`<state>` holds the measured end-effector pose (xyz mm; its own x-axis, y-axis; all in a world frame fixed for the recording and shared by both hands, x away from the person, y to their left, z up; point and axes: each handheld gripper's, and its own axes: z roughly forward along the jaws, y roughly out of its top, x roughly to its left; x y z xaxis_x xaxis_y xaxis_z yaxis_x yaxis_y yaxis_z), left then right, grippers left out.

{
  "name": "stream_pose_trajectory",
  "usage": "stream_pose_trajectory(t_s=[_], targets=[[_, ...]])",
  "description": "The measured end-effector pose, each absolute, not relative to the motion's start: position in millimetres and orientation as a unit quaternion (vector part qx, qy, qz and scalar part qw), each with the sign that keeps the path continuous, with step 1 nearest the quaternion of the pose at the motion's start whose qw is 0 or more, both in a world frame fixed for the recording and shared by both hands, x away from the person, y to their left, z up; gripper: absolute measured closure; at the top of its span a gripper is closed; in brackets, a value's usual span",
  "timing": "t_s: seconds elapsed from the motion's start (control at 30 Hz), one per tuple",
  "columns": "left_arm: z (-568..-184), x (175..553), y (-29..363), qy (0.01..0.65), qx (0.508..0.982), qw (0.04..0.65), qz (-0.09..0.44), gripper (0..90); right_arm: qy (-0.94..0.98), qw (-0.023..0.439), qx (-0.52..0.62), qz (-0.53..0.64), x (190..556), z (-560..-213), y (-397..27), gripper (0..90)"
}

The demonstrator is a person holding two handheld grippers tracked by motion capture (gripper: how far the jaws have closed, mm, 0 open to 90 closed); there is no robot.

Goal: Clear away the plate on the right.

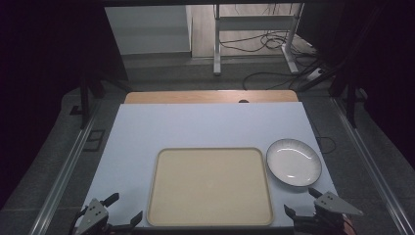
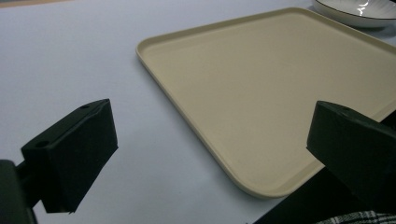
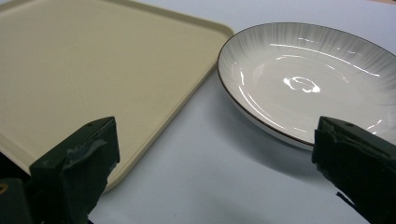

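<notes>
A cream tray lies empty on the white table cover, near its front edge. To its right sits an empty white plate with a dark rim. My left gripper is open at the front left corner, just left of the tray. My right gripper is open at the front right, just short of the plate, with the tray's corner to its left. Nothing is between either gripper's jaws.
The white cover spreads wide behind the tray and plate. A strip of wooden tabletop shows at the far edge. Beyond it stand a metal table frame and loose cables on the floor. Metal rails run along both sides.
</notes>
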<state>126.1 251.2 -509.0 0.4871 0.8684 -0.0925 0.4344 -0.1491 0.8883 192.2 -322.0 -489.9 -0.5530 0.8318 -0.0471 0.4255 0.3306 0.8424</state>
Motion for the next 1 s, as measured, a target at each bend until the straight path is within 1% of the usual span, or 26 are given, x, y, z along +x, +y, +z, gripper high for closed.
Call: stream_pose_trajectory(t_s=[0.2,0.8,1.0], targets=[[-509.8,126.6,252.9,0.451,0.719,0.478,0.226,1.8,0.787,0.246,0.397,0.405,192.7,-491.3,-317.2,0.4],[-509.7,128.3,250.3,0.449,0.728,0.466,0.228,1.7,0.797,0.234,0.392,0.396,193.6,-493.7,-315.2,0.4],[-509.6,128.4,249.7,0.448,0.729,0.464,0.228,1.7,0.798,0.236,0.389,0.395,193.5,-492.6,-314.2,0.5]])
